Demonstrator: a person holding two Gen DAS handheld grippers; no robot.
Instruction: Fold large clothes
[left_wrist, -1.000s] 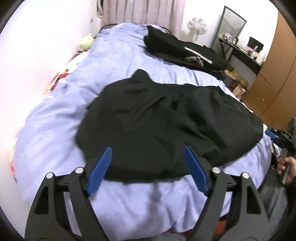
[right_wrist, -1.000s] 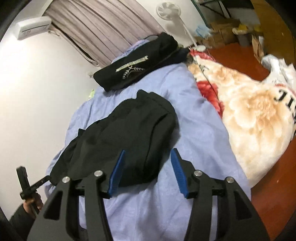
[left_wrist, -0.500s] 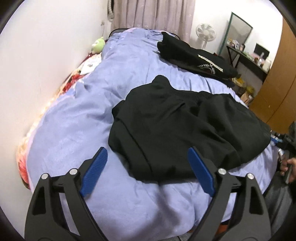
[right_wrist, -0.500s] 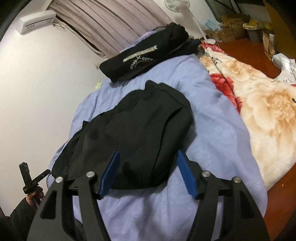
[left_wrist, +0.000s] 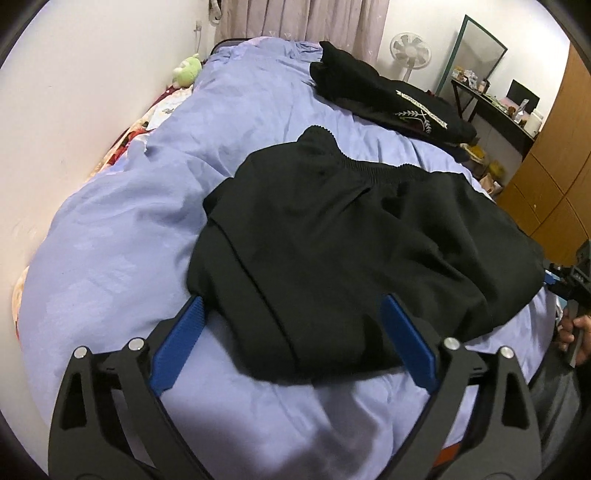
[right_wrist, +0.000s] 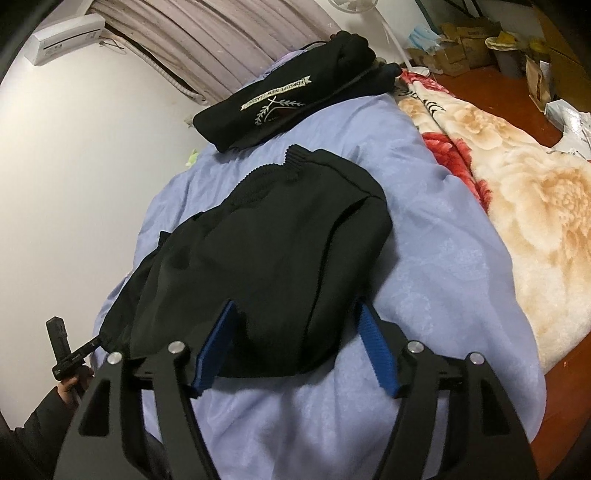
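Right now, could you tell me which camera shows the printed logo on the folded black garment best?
The right wrist view: the logo is large and its banner lettering is visible. The left wrist view shows the logo smaller, at a slant.

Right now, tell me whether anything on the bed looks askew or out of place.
The black garment lies bunched and lopsided on the blue duvet, one end drooping over the bed edge. The floral blanket has slid off toward the floor.

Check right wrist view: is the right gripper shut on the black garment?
No. The right gripper is open, blue fingers spread either side of the black garment's near edge.
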